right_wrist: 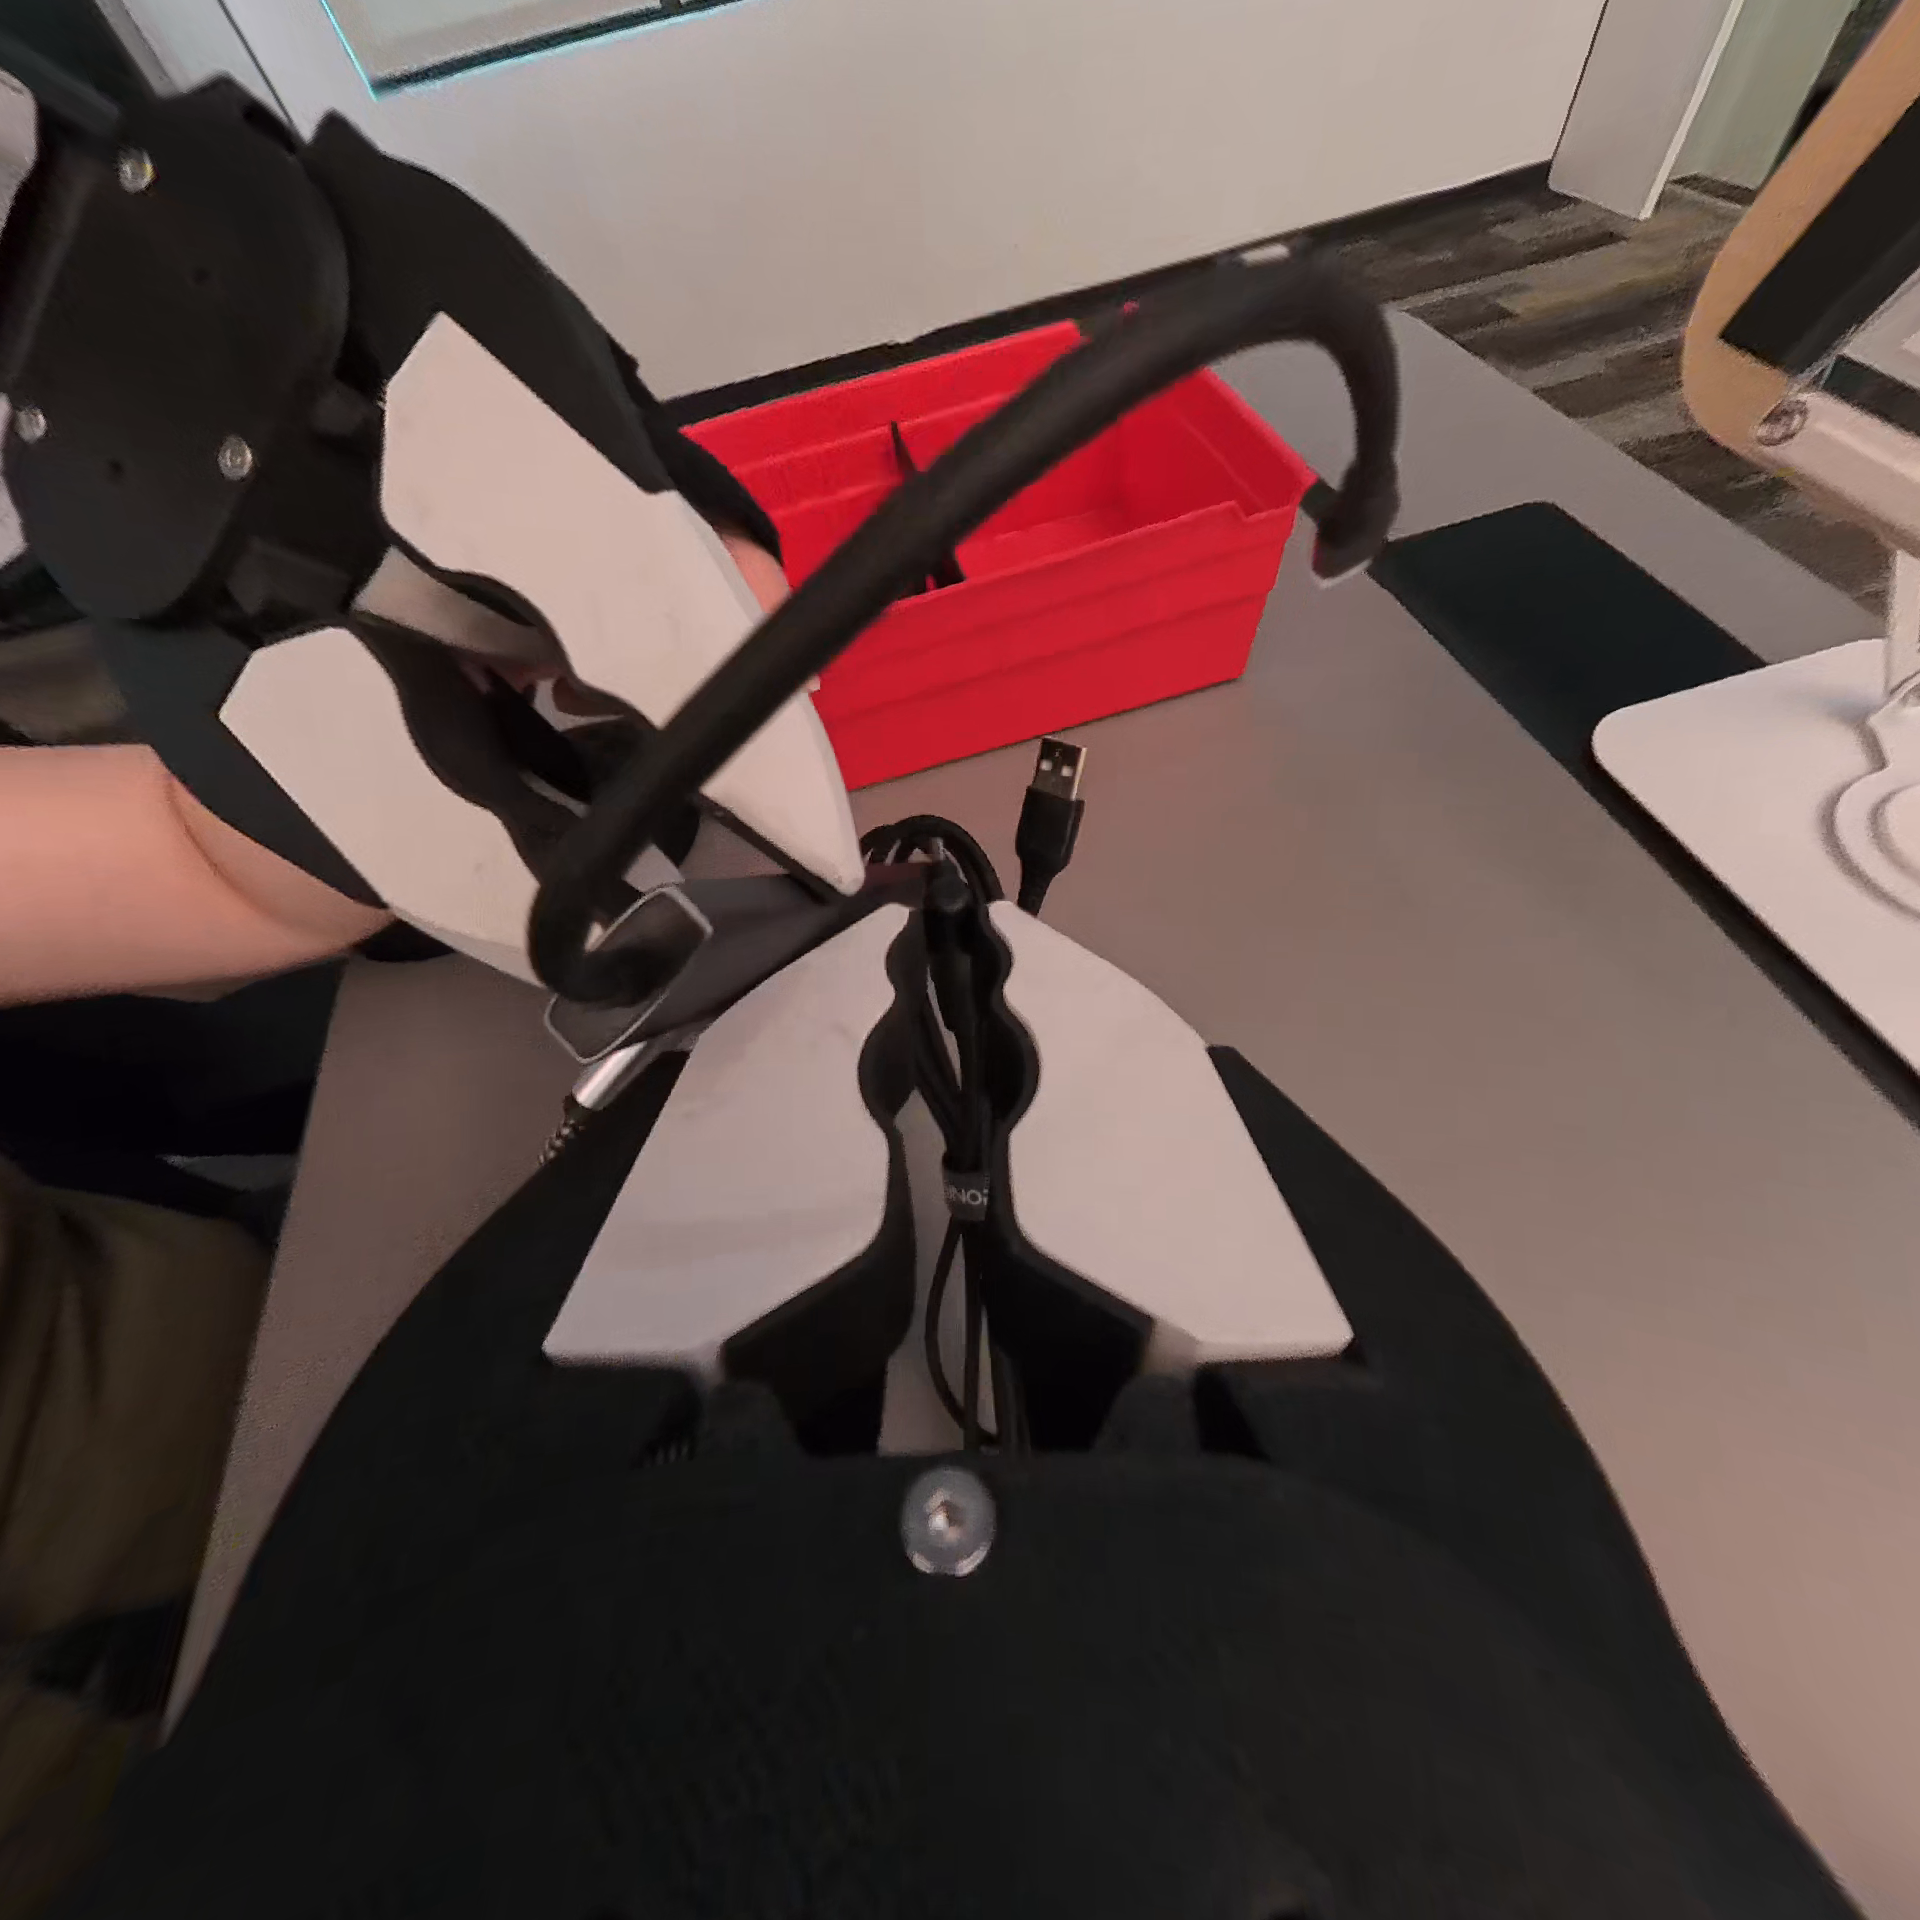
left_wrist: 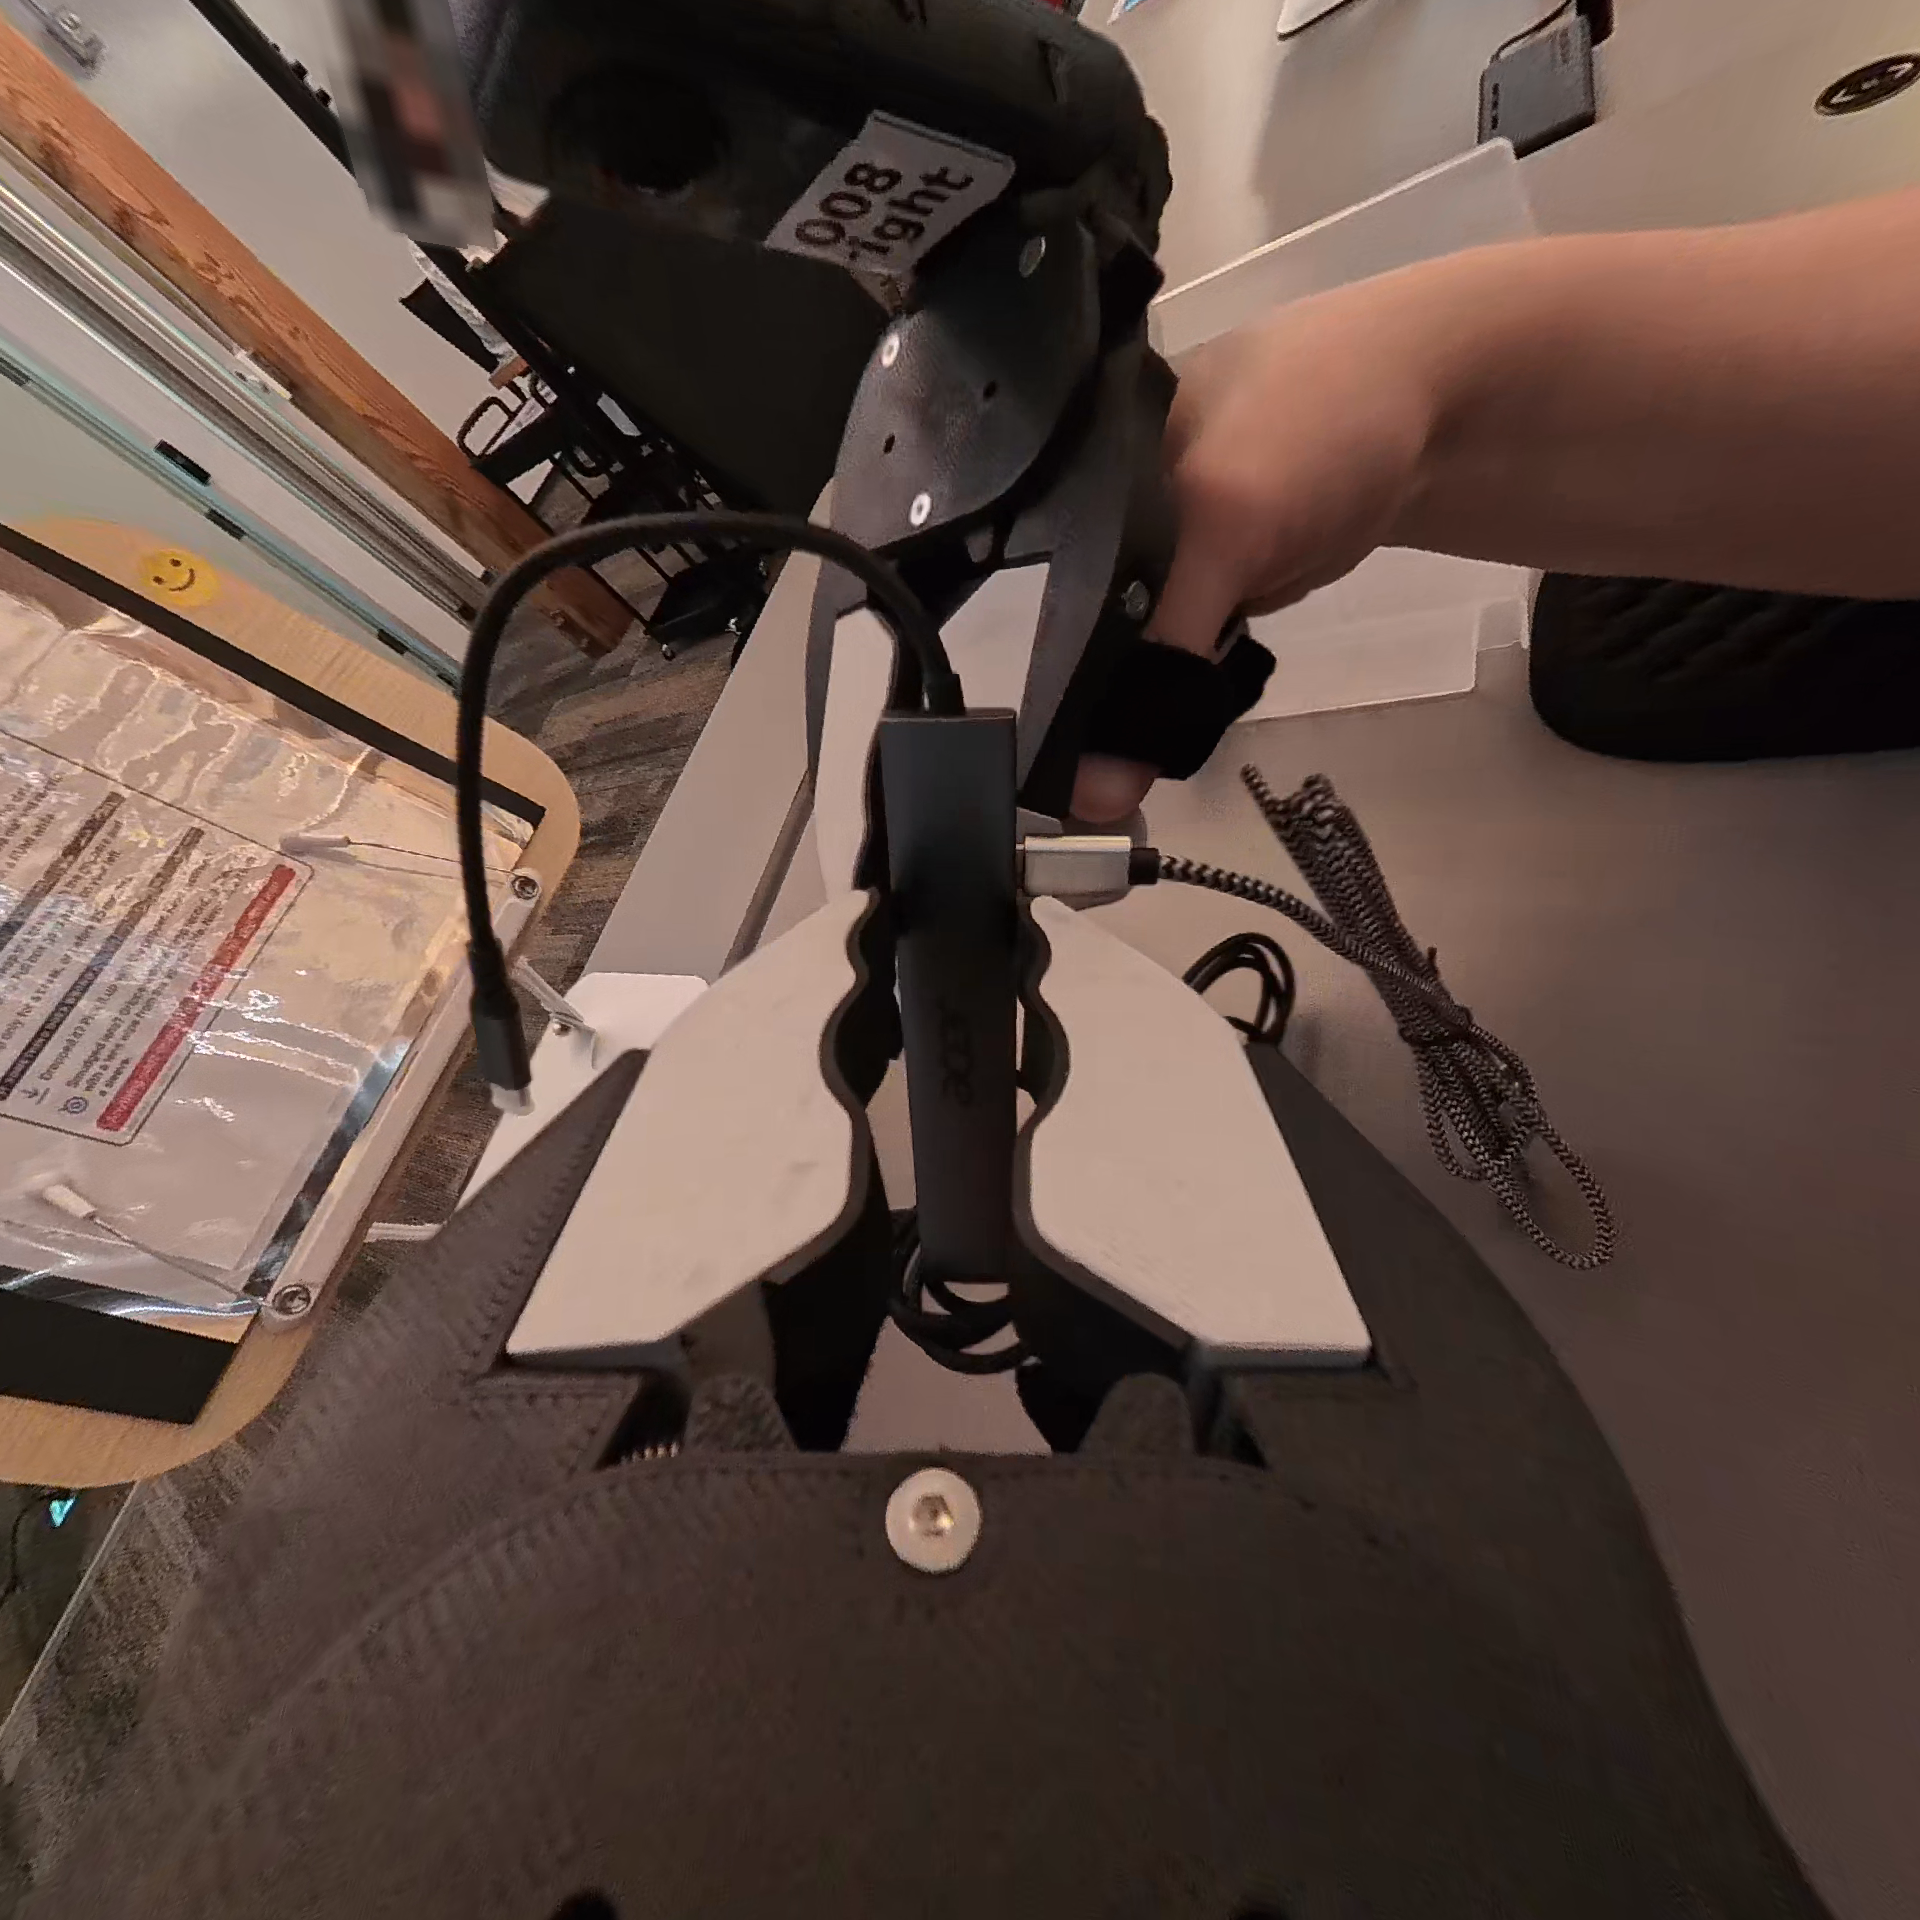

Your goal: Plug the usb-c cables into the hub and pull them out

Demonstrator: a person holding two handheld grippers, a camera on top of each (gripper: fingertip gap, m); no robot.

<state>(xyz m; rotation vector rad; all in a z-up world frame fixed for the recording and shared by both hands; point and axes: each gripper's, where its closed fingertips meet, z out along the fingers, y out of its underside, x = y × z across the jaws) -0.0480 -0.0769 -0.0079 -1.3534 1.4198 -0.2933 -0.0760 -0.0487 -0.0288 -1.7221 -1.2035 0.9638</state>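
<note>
One hub [left_wrist: 951, 935], two loose cables (braided [left_wrist: 1455, 1039], black [right_wrist: 961, 1143]), one red bin [right_wrist: 1039, 613]

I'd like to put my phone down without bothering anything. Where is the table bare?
Bare grey table lies between the red bin, the black mat and the white stand base. It is crowded under the left gripper holding the hub, where the braided cable and the black cable bundle lie.

The hub's [right_wrist: 665, 966] lower length hides between the left gripper's [right_wrist: 665, 873] fingers; its looping tail cable [right_wrist: 1039, 457] is motion-blurred across the upper frame.
</note>
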